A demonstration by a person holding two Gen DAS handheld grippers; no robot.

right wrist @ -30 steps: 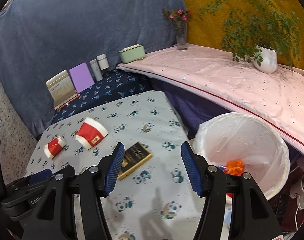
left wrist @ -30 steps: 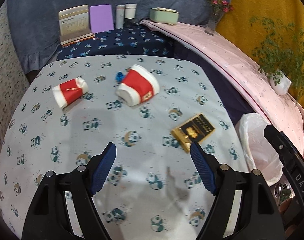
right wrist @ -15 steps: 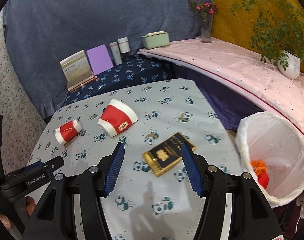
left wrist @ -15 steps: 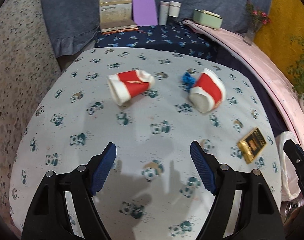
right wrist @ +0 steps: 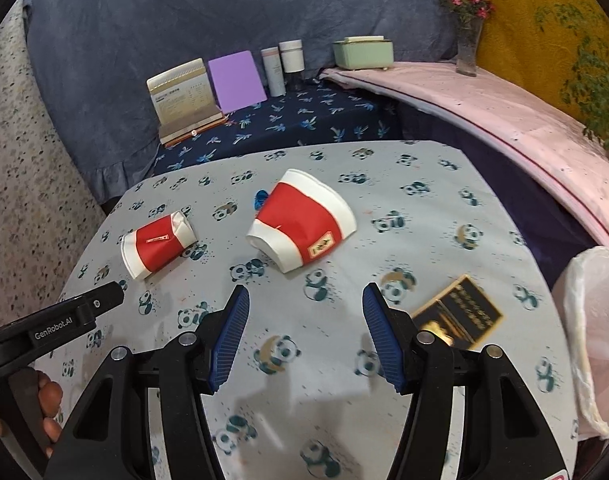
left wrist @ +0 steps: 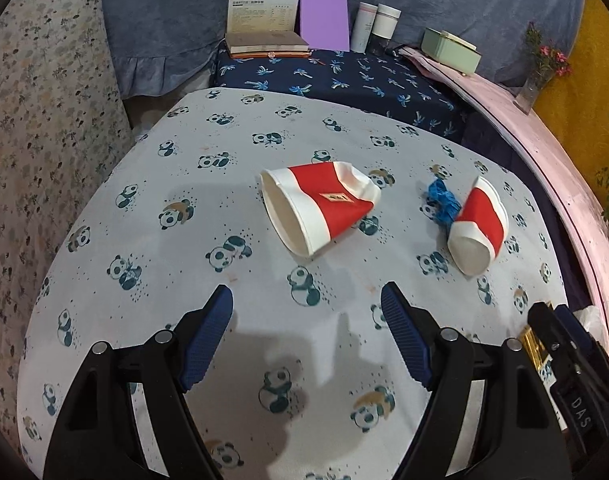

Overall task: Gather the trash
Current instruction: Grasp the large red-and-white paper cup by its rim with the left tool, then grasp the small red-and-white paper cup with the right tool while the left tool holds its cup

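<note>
Two red-and-white paper cups lie on their sides on the panda-print table [left wrist: 144, 280]. The crumpled cup [left wrist: 320, 204] [right wrist: 158, 242] lies straight ahead of my left gripper [left wrist: 306, 300], which is open and empty a short way above the cloth. The wider cup [left wrist: 478, 228] [right wrist: 304, 224] lies ahead of my right gripper [right wrist: 306, 300], also open and empty. A blue scrap [left wrist: 442, 200] [right wrist: 260, 199] rests against that cup's far side. A black-and-gold box [right wrist: 458, 314] lies flat just right of my right fingers. The bin with a white bag [right wrist: 596, 332] stands off the table's right edge.
Books [left wrist: 262, 20], a purple pad [left wrist: 324, 20], two bottles [left wrist: 378, 26] and a green box [left wrist: 450, 50] stand on the dark blue surface behind the table. A pink-covered ledge [right wrist: 504, 120] with a vase [right wrist: 466, 48] and a plant runs along the right. A hand [right wrist: 44, 400] holds the left gripper's handle.
Both grippers have swept leftward across the table and dropped a little. The cups now sit closer and centred ahead, while the bin has slid to the right edge. Neither jaw opening changed.
</note>
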